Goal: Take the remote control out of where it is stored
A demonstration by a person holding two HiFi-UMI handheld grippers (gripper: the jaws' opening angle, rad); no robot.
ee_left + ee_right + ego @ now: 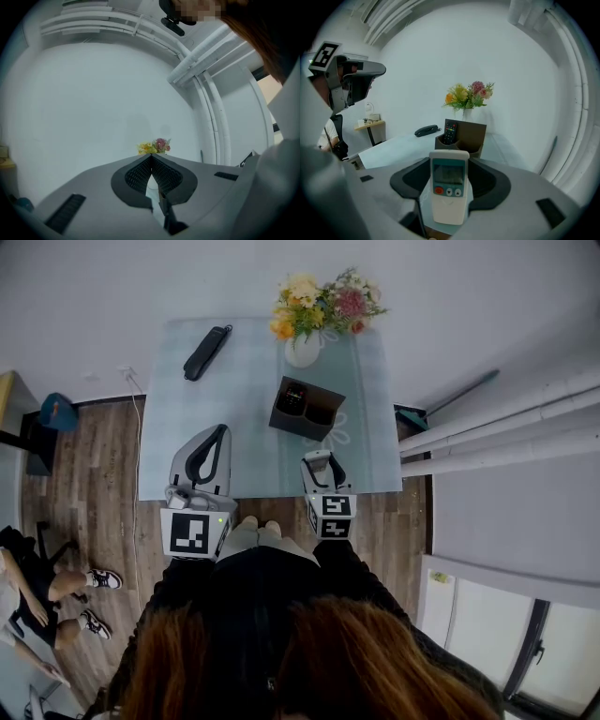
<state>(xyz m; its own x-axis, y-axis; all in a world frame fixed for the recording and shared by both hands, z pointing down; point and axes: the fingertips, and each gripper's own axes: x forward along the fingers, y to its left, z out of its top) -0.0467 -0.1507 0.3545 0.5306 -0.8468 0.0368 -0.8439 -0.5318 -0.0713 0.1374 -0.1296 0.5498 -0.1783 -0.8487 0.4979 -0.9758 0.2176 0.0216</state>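
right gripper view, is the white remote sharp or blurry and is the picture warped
Right gripper view: the white remote is sharp, its screen and buttons clear; fisheye curves the wall pipes and blackens the corners. Head view: soft even light, hair blurred.

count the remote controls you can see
2. A white remote is clamped in the right gripper; a black remote stands in the brown holder on the table. Its other compartment may hide more.

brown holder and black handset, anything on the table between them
Nothing. In the head view the table between the brown holder and the black handset is bare; the right gripper view shows the same.
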